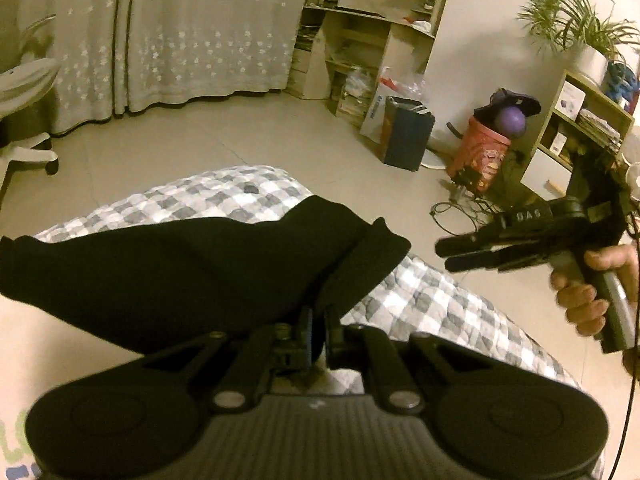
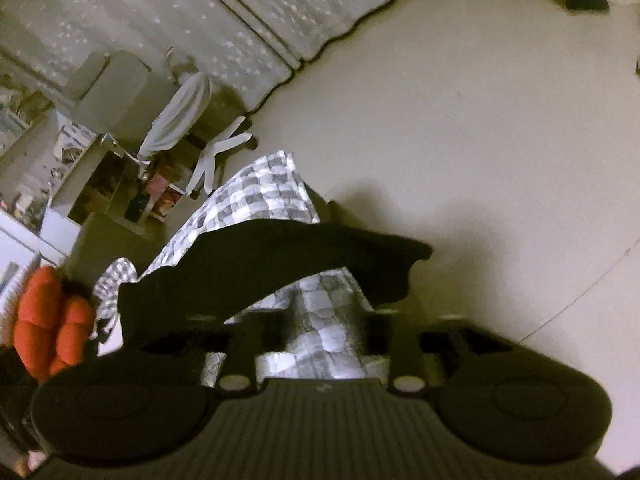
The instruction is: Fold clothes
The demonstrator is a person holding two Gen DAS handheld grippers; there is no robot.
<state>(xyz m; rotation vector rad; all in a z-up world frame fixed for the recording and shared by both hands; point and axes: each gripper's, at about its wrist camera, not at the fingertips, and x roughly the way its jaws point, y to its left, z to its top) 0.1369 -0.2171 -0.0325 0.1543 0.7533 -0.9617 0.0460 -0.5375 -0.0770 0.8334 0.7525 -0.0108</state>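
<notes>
A black garment (image 1: 180, 272) hangs over the grey-and-white checked quilt (image 1: 432, 304). My left gripper (image 1: 318, 316) is shut on the black garment's lower edge, and its fingertips are buried in the cloth. A ribbed hem or cuff (image 1: 376, 256) points right. A hand holds my right gripper (image 1: 444, 256) just right of that hem, apart from it. In the right wrist view the right gripper (image 2: 316, 312) stands open, with the quilt (image 2: 320, 332) showing between its fingers. The black garment (image 2: 280, 264) stretches across in front and hides the fingertips.
Pale tiled floor (image 1: 240, 132) surrounds the quilt. A curtain (image 1: 180, 32) and a white office chair (image 1: 24, 92) stand at the back left. A shelf (image 1: 372, 28), a dark box (image 1: 406, 136), a red bin (image 1: 480, 156) and cables (image 1: 460, 212) crowd the right. An orange cushion (image 2: 48, 320) lies at left.
</notes>
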